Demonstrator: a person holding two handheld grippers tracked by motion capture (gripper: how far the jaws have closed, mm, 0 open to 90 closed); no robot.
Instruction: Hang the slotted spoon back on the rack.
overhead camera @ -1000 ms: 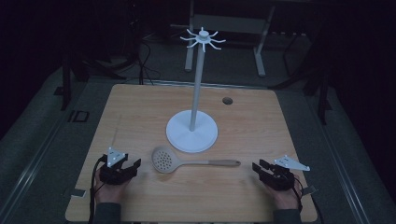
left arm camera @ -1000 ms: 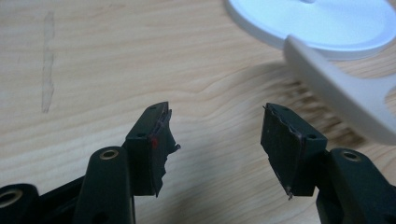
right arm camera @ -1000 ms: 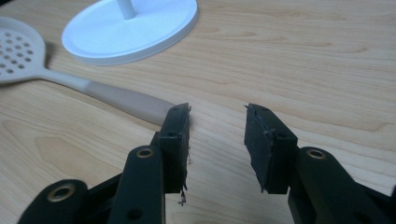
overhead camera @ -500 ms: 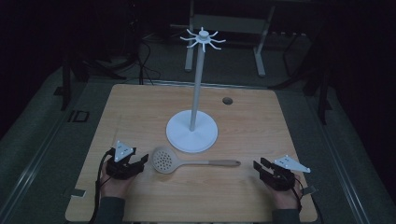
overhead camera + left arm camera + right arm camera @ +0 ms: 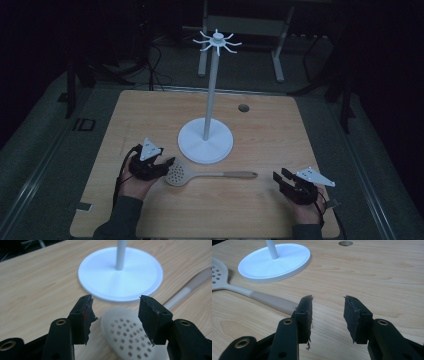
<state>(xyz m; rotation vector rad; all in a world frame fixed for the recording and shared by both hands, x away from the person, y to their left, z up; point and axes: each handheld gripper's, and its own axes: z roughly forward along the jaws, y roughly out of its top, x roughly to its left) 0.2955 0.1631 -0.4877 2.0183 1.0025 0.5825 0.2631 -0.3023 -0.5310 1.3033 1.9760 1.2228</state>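
**Slotted spoon: light, stiff, and best taken by the neck**

High view: the spoon (image 5: 210,175) lies flat on the surface (image 5: 280,130), at 6 o'clock from the white stand (image 5: 205,141), head toward 9 o'clock and handle toward 3 o'clock; the left claw (image 5: 167,165) sits just beside the head with its jaws apart, holding nothing; the right claw (image 5: 278,179) rests open near the handle's end, apart from it.

Left gripper view: the left claw (image 5: 115,307) spreads wide over the perforated head (image 5: 127,336); that head looks thin, smooth and curved, likely plastic or silicone, so it may slip or tip under a pinch.

Right gripper view: the right claw (image 5: 328,305) is open and empty; the handle (image 5: 270,300) ends at 10 o'clock from it; the spoon (image 5: 249,293) looks light and rigid enough to lift one-handed; the narrow neck or the handle offers the surest grip.
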